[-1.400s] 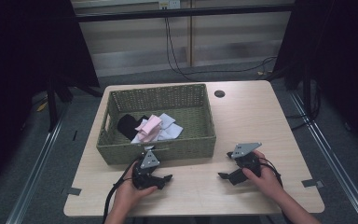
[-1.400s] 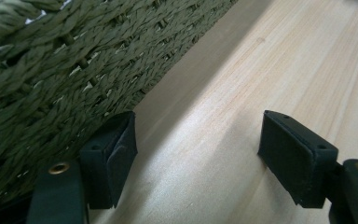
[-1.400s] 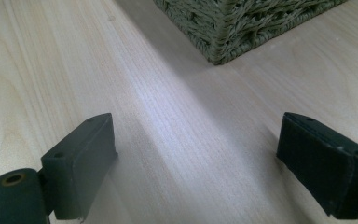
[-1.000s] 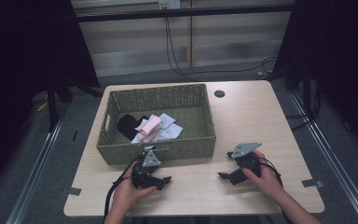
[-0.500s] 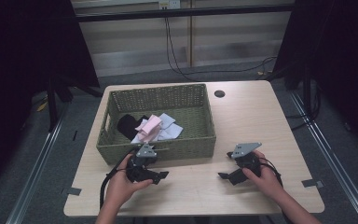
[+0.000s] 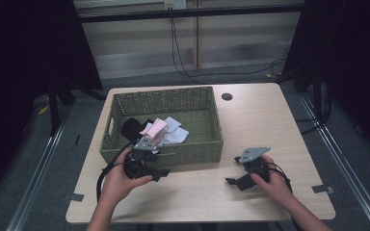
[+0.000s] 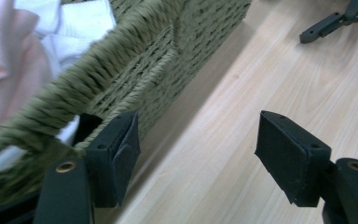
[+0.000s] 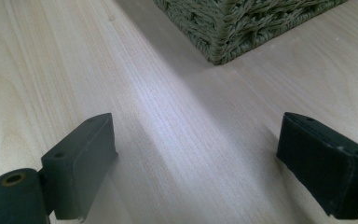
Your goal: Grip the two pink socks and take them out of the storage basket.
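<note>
Left gripper view – jaws wide, one touching basket (image 7: 168,60) rim

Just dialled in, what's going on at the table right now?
A person sits at a light wooden table with a two-jaw gripper in each hand. The left gripper is up against the near wall of the green woven basket, jaws open, one of them right by the rim. Inside the basket lie a pink cloth, white cloths and a black cloth. The right gripper rests open on the table, away from the basket, holding nothing.
</note>
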